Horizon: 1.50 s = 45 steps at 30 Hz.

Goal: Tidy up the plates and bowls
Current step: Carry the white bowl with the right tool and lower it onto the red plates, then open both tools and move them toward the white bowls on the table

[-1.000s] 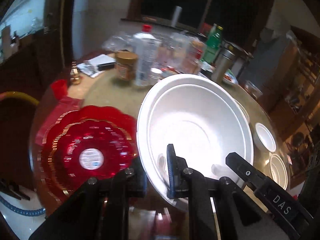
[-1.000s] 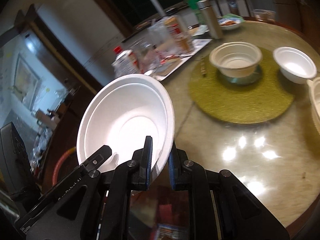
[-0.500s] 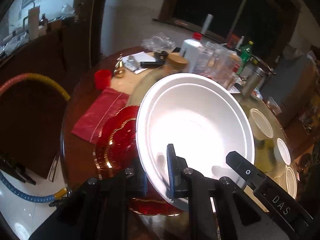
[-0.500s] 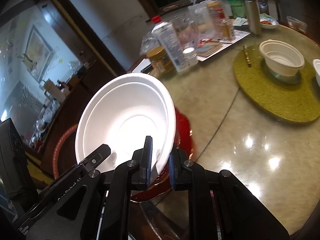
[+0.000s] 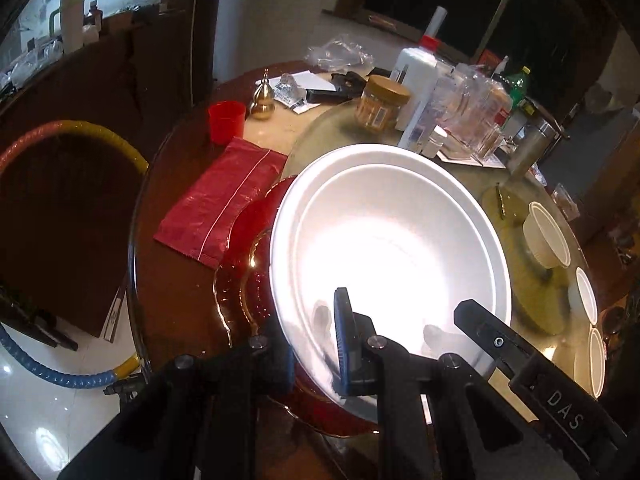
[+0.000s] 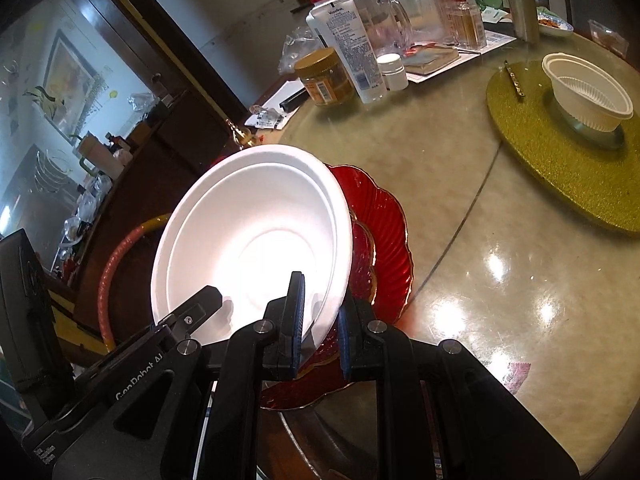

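Above the red plate point(image 6: 386, 232), the white bowl point(image 6: 256, 240) hangs tilted, its near rim clenched by both the left gripper point(image 5: 316, 344) and right gripper point(image 6: 320, 320). Beyond the red plate, a ribbed bowl point(image 6: 588, 92) sits on a green mat point(image 6: 560, 168).

somebody's dining room at home
round table point(image 6: 500, 280) crowded with bottles point(image 6: 352, 48) and jars point(image 6: 326, 76); wooden cabinet point(image 5: 132, 60); framed picture point(image 6: 68, 76)

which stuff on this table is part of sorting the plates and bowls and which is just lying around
Job: white foam bowl, gripped at its rim by both grippers; red plates under it; ribbed bowl; small white bowls.

Lying about: red cup, red packet, jar, white bottle.
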Each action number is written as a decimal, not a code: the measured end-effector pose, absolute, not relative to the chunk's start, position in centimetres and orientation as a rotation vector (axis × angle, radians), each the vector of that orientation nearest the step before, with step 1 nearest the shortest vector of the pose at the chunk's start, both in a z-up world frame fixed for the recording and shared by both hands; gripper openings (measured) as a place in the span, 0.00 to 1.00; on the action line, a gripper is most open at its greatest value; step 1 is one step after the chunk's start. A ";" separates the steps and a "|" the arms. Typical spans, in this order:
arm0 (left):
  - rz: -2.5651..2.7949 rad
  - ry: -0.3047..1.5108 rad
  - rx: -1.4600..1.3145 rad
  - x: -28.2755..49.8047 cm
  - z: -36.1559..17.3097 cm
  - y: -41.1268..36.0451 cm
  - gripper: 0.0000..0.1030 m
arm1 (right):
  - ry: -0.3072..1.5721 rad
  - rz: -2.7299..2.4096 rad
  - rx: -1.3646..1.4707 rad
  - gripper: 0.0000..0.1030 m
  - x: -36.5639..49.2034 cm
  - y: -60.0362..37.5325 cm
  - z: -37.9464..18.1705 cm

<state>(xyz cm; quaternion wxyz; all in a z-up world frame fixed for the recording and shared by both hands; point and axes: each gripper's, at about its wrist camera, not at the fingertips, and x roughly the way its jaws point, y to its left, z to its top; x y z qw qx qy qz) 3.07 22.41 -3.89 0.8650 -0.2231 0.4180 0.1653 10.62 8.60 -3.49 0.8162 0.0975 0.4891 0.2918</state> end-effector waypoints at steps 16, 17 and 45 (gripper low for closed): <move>0.362 0.946 -0.491 3.5 -5.4 23.3 0.17 | 1.088 0.619 0.172 0.14 11.2 9.6 -4.5; 0.361 0.952 -0.494 3.5 -5.4 23.3 0.19 | 1.088 0.619 0.169 0.14 11.2 9.6 -4.5; 0.201 0.567 -0.317 0.8 3.6 15.3 0.79 | 0.871 0.571 0.461 0.41 10.4 -2.1 -0.4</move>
